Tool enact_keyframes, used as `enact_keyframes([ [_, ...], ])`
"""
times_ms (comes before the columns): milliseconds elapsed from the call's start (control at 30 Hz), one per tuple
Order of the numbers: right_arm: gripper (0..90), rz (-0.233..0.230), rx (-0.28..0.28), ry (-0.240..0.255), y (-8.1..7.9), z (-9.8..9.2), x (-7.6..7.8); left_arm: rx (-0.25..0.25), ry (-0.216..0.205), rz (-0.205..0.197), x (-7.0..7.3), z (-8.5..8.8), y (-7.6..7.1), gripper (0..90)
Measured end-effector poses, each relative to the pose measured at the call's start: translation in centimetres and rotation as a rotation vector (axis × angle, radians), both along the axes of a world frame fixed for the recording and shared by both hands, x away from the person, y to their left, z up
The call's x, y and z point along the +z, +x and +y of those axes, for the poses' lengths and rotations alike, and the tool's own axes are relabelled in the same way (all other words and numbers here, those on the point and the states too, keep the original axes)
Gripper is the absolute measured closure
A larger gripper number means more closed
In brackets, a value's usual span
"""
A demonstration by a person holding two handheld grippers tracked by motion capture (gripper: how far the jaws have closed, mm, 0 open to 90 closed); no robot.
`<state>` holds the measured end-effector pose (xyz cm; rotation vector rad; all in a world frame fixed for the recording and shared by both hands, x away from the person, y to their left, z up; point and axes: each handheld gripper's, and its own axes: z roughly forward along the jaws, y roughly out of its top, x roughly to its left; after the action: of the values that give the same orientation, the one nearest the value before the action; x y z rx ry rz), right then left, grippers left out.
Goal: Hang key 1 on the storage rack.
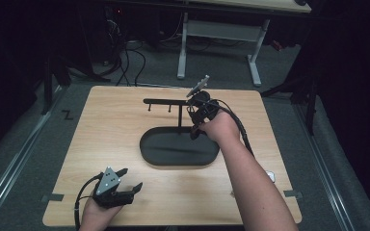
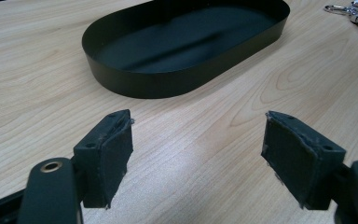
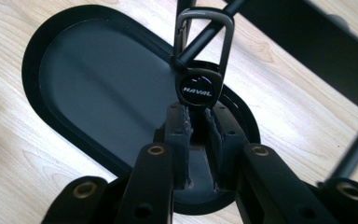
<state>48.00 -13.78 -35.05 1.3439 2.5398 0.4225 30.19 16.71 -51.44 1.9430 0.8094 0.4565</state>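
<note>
A black oval tray (image 1: 149, 151) lies mid-table, and a black stand rises from it with a post (image 1: 179, 118) and a horizontal hook bar (image 1: 166, 101). My right gripper (image 1: 195, 113) hovers over the tray's right end beside the post. It is shut on a black key tag marked NAVAL (image 3: 196, 88). The tag's grey carabiner (image 3: 228, 37) loops around a thin black rod of the stand (image 3: 205, 33). My left gripper (image 1: 131, 179) rests near the front left of the table, open and holding nothing. Its pads (image 2: 114, 154) point at the tray (image 2: 135, 84).
A silver clip with a strap (image 2: 349, 9) lies on the wood beyond the tray; a small pale object (image 1: 270, 176) lies by the right forearm. Bare wooden table (image 1: 106, 125) spreads left of the tray. Another desk's legs (image 1: 183, 48) stand behind.
</note>
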Motion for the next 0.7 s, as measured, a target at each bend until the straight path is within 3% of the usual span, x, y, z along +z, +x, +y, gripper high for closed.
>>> enact_keyframes([
  [200, 74.3, 0.009, -0.008, 0.030, 0.0, 0.1, -0.2, -0.002, 0.000, -0.001, 0.0, -0.1, 0.0, 24.7],
  [333, 73.5, 0.014, 0.006, 0.025, -0.2, -0.1, -0.3, -0.004, 0.002, -0.002, 0.0, -0.1, 0.0, 24.7],
  [700, 71.2, 0.023, -0.015, 0.073, -2.4, -2.0, -0.6, -0.015, 0.014, 0.000, -0.1, -0.6, 0.1, 24.7],
])
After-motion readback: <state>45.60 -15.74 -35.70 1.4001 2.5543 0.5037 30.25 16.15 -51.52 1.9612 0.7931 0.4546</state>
